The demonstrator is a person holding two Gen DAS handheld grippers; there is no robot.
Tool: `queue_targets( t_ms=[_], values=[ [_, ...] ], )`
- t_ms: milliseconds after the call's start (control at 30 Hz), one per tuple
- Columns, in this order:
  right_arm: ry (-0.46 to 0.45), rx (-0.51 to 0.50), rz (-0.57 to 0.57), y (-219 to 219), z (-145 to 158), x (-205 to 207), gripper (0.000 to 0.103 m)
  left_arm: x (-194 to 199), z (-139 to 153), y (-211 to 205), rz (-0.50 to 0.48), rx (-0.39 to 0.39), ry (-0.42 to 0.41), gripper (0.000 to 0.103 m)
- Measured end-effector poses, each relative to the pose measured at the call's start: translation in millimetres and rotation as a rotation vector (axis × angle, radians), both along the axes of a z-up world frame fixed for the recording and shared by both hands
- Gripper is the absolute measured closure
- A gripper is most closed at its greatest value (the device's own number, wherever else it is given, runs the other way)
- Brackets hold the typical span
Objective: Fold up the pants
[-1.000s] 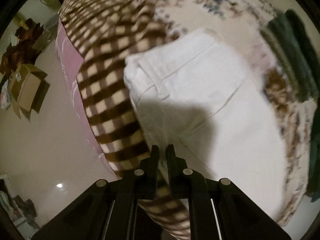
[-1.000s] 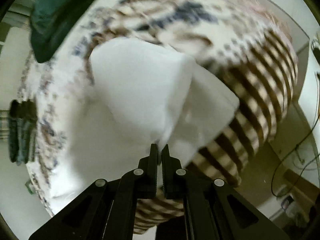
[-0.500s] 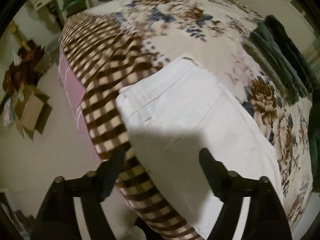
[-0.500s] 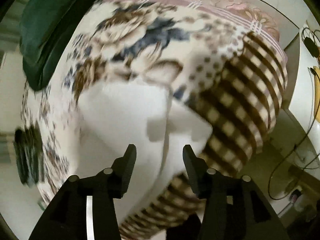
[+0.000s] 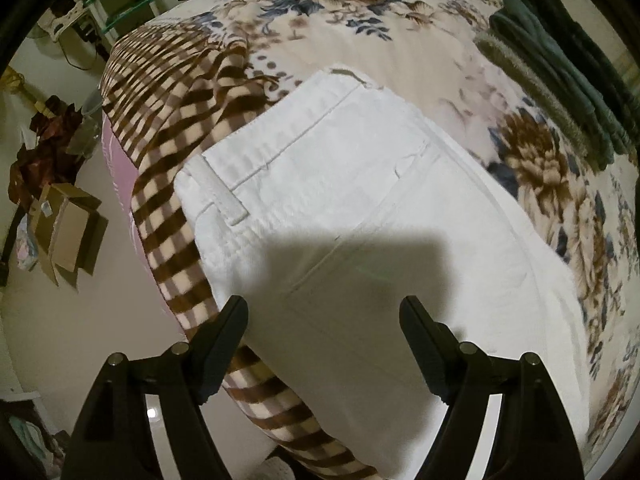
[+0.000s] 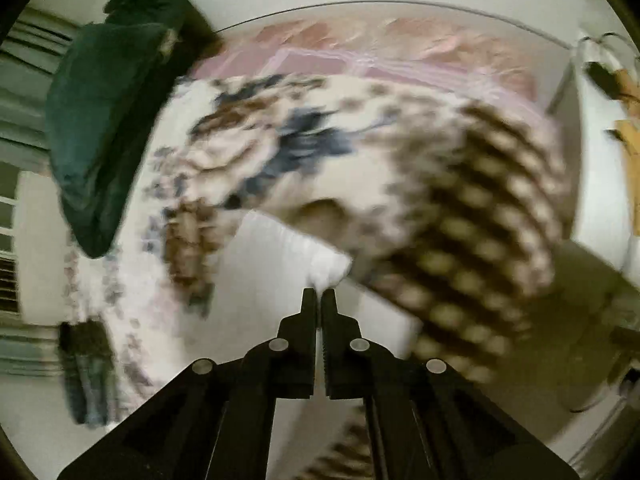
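The white pants (image 5: 360,216) lie folded on the bed, waistband and belt loop toward the checked blanket edge. My left gripper (image 5: 323,316) is open and empty, held just above the near part of the pants. In the blurred right wrist view the pants (image 6: 276,268) show as a white patch. My right gripper (image 6: 319,294) is shut, its tips at a white corner of the pants; the blur hides whether cloth is pinched between them.
The bed carries a floral blanket (image 5: 400,28) with a brown checked border (image 5: 160,112). Folded dark green clothes (image 5: 560,76) lie at the far right. A dark green bundle (image 6: 108,120) lies on the bed. Cardboard boxes (image 5: 68,232) stand on the floor.
My left gripper opened from shut and lifted off the pants. My right gripper opened half a second ago and has now shut again at the pants' corner while swinging fast.
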State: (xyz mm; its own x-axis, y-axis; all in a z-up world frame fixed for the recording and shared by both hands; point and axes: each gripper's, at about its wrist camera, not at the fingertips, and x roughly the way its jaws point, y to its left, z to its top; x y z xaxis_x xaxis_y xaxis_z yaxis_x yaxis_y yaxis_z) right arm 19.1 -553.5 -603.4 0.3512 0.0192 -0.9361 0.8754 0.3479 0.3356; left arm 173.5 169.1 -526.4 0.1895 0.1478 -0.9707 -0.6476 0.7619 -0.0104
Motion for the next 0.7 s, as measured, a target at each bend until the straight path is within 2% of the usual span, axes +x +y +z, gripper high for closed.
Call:
queue_targets(
  t_ms=[67,100,167,200,267,333,500,600,700],
  values=[
    [0.115,0.051,0.049,-3,-21,-8,0.095,1,-2,-1,-0.005,0.008,0.012,0.026],
    [0.121,0.074,0.054,-5,-24,-12,0.095,1,-1,-1,-0.009,0.007,0.015,0.026],
    [0.076,0.098,0.043,-6,-16,-17,0.081,1,1,-1,-0.016,0.007,0.014,0.026],
    [0.063,0.093,0.038,-5,-9,-17,0.068,1,3,0,-0.022,0.01,0.015,0.026],
    [0.055,0.081,0.046,5,7,-11,0.064,1,6,2,-0.027,0.004,0.017,0.026],
    [0.069,0.084,0.142,35,19,16,0.06,-1,12,4,-0.031,0.007,0.013,0.026],
    [0.111,0.235,0.545,163,17,122,0.058,0,27,18,-0.033,0.06,0.019,0.026],
    [0.075,0.318,0.753,256,9,192,0.054,8,30,35,-0.031,0.08,0.026,0.026],
    [0.06,0.305,0.979,345,-3,265,0.054,16,33,59,-0.025,0.112,0.028,0.026]
  ],
)
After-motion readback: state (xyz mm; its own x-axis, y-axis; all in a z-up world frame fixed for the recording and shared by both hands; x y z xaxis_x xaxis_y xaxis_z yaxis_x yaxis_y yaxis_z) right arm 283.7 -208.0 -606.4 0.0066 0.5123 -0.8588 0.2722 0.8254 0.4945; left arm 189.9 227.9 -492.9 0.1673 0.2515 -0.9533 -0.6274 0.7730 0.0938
